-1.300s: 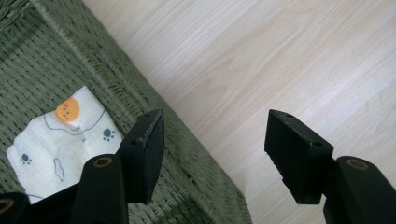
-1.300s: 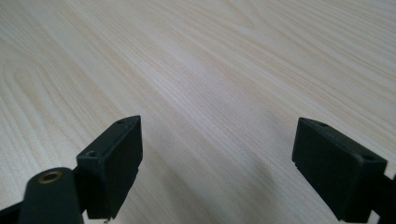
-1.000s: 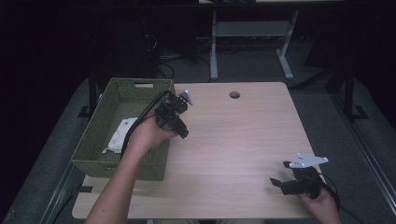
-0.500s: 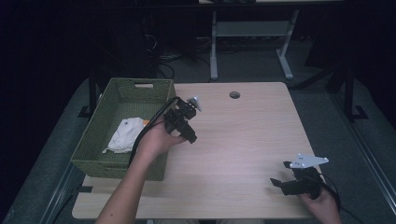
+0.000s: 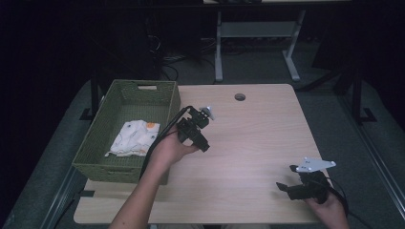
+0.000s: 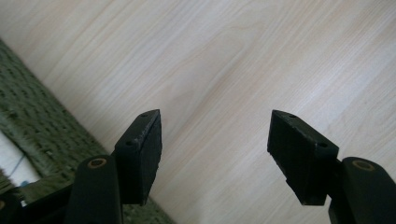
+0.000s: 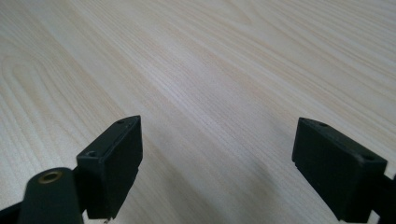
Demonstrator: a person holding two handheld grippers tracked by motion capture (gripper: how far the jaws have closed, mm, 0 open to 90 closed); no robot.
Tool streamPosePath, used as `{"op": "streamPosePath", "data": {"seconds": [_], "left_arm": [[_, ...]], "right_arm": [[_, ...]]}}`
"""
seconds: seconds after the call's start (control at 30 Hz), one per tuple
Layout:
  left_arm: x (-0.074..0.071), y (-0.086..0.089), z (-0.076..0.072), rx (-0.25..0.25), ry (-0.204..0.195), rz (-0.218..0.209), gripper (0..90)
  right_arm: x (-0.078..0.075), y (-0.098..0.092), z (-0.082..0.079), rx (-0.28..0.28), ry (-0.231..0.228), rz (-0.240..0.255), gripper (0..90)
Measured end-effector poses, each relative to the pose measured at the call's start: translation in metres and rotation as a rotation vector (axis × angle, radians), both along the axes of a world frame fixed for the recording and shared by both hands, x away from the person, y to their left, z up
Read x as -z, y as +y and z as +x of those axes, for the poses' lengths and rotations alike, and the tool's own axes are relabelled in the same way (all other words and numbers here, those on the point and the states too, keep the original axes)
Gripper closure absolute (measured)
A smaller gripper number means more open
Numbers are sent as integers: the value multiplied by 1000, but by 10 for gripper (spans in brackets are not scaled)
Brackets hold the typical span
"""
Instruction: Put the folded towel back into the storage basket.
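Observation:
A folded white cloth with orange marks (image 5: pixel 135 137) lies inside the green woven basket (image 5: pixel 95 143) at the table's left. My left gripper (image 5: pixel 203 145) hovers over the wood just right of the basket, open and empty; in its own view the left gripper (image 6: pixel 215 144) points at bare tabletop with the basket (image 6: pixel 42 121) at the left edge. My right gripper (image 5: pixel 285 183) rests low near the table's front right corner, open with nothing between its jaws; the right gripper (image 7: pixel 217 168) looks along bare wood.
The light wooden table (image 5: pixel 248 143) has a round cable hole (image 5: pixel 239 97) at its far edge. A white desk frame (image 5: pixel 258 33) stands on the dark floor beyond. Cables trail from both grippers.
My left gripper has moved right and toward me, out from above the basket to over the table. The cloth now lies uncovered in the basket. The right gripper has stayed put.

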State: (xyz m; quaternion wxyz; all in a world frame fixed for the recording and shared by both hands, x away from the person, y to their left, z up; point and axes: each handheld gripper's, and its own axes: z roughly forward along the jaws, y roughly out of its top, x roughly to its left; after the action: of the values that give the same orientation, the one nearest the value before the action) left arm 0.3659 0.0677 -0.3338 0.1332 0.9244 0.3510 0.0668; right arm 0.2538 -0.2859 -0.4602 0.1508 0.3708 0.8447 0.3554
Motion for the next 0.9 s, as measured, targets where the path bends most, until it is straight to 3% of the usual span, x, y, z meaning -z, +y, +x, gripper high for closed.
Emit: {"op": "streamPosePath", "data": {"seconds": [0.9], "left_arm": [[30,-20,-17,16,21,-6,340]], "right_arm": [[1,1,0,1,3,-10,159]]}}
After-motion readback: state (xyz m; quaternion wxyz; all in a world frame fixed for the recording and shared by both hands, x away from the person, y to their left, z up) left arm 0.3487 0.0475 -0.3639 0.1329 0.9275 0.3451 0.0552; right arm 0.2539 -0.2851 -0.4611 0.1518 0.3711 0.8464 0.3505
